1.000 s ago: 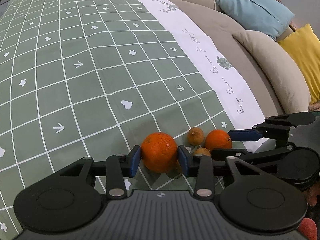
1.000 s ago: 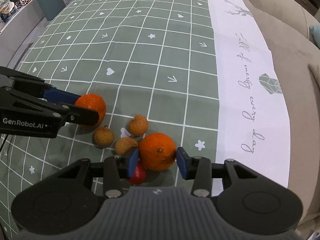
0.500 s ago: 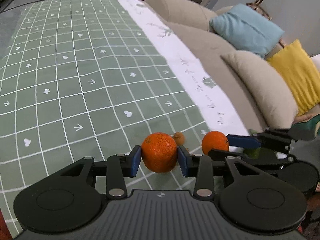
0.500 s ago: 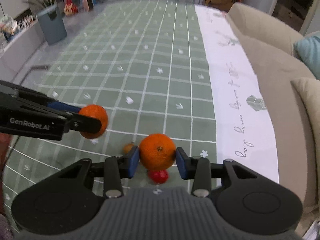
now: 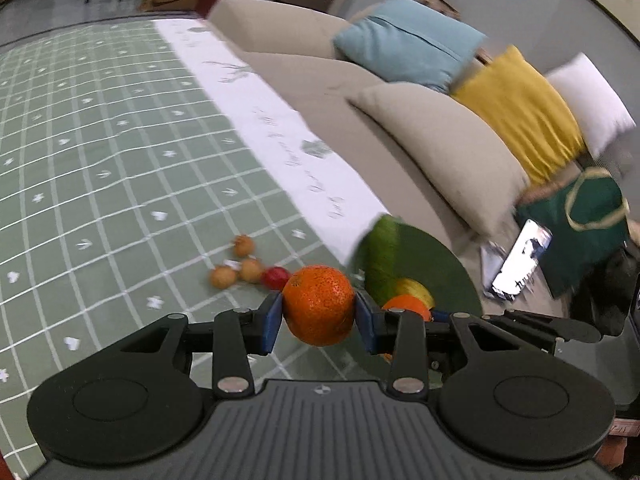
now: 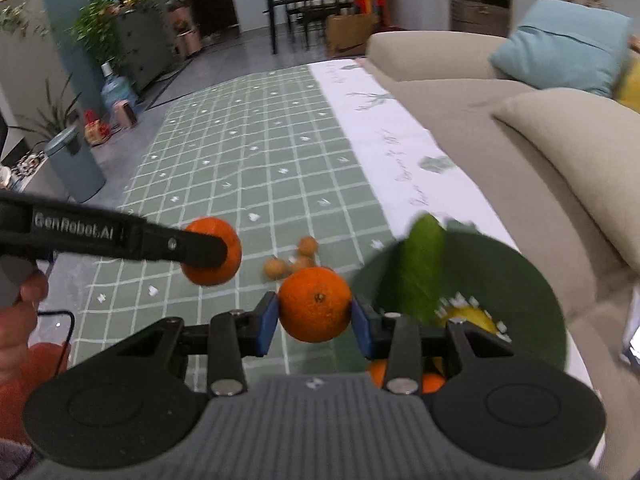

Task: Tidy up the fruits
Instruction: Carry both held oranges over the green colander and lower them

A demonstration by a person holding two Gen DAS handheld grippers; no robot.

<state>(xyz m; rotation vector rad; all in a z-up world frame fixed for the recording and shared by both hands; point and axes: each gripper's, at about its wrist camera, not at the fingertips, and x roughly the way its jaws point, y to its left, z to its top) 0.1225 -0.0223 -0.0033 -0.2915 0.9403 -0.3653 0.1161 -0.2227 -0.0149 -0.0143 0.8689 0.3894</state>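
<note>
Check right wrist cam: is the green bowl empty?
No. The green bowl already holds a cucumber and a yellow fruit.

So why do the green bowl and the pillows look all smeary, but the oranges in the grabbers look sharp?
Left wrist view: the orange in the left gripper is crisp, while the green bowl, cucumber and yellow pillow are streaked by motion blur. Right wrist view: the orange in the right gripper is sharp, the bowl smeared, and the fisheye lens bends the cloth's grid lines.
</note>
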